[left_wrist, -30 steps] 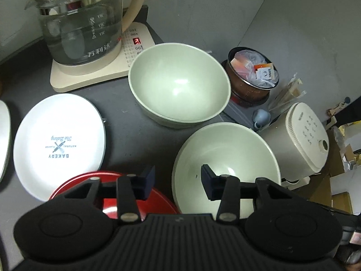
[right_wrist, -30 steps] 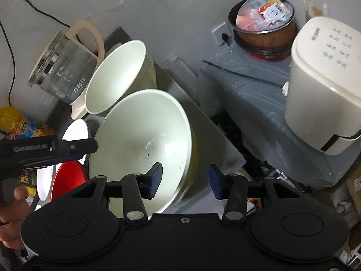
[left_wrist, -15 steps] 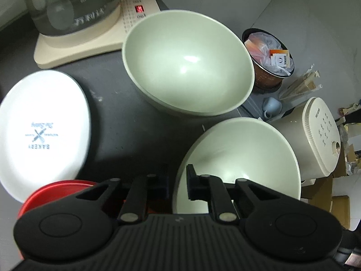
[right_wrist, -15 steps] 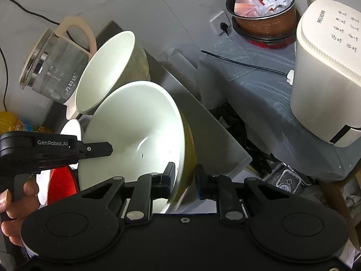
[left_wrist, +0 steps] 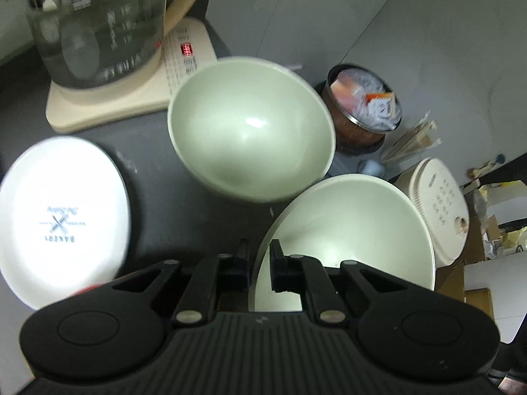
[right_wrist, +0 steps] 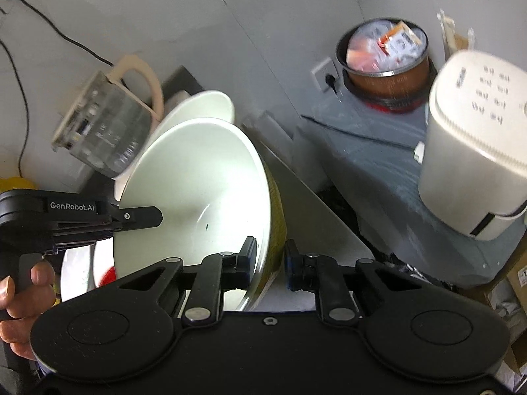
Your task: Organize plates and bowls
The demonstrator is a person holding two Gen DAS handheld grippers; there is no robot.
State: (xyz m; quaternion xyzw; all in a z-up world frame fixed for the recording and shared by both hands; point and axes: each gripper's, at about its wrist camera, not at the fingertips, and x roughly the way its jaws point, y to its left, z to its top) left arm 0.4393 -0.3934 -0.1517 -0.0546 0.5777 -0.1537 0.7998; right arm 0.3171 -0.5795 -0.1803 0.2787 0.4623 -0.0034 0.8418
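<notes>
Two pale green bowls stand on the dark counter. My left gripper (left_wrist: pixel 259 256) is shut on the left rim of the near bowl (left_wrist: pixel 349 227). My right gripper (right_wrist: pixel 270 258) is shut on the opposite rim of the same bowl (right_wrist: pixel 197 194), one pad inside and one on its olive outer wall. A finger (right_wrist: pixel 141 217) of the left gripper shows at the bowl's far edge in the right wrist view. The far bowl (left_wrist: pixel 250 131) sits just behind the near one. A white plate (left_wrist: pixel 62 217) printed BAKERY lies to the left. A sliver of red plate (right_wrist: pixel 107 275) peeks out beneath the held bowl.
A glass kettle (left_wrist: pixel 95 26) on its beige base stands at the back left. Off the counter's right side are a brown pot (left_wrist: pixel 365 108) full of packets and a white rice cooker (left_wrist: pixel 438 210). A person's hand (right_wrist: pixel 19 296) holds the left gripper's handle.
Both grippers went from open around the near bowl's rim to shut on it. The red plate has nearly slipped out of the left wrist view, and the kettle looms closer.
</notes>
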